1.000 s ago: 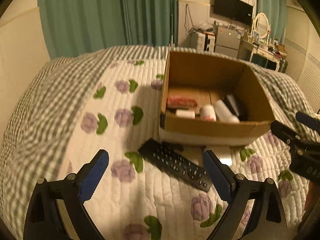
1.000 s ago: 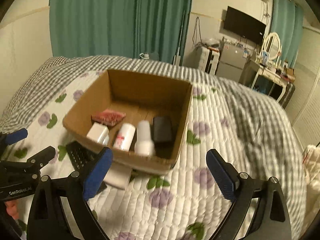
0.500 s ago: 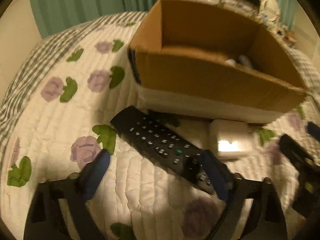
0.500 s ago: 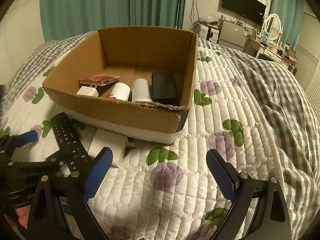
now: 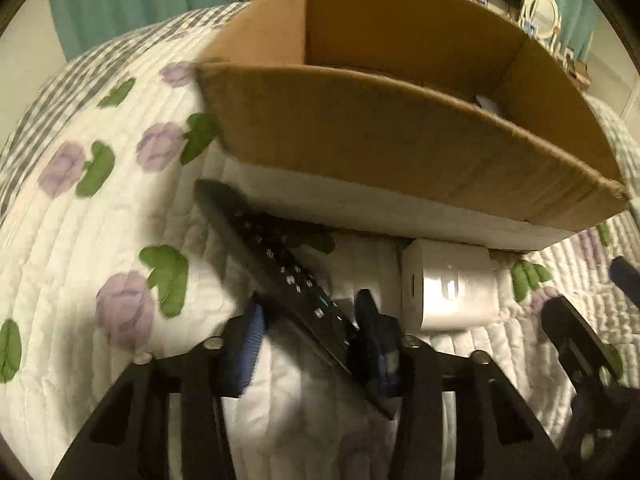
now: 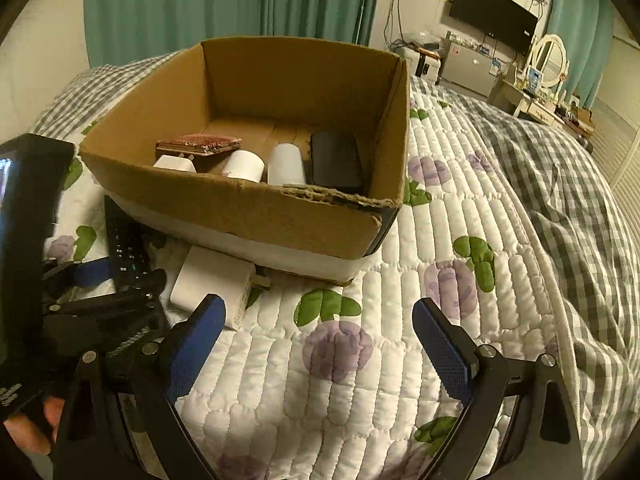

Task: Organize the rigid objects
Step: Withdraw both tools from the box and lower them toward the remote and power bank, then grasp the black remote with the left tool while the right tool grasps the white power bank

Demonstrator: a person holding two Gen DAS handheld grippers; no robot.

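The left gripper (image 5: 310, 330) clamps the near end of the black remote control (image 5: 276, 266) (beside the white charger (image 5: 448, 290)) before the cardboard box (image 6: 248, 208); the right gripper (image 6: 318, 346) hovers spread wide over the quilt (image 6: 460, 240).

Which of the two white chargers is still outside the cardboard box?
The larger white charger lies on the quilt against the box's front wall, beside the black remote. The smaller white charger already sits inside, under the red case's edge.
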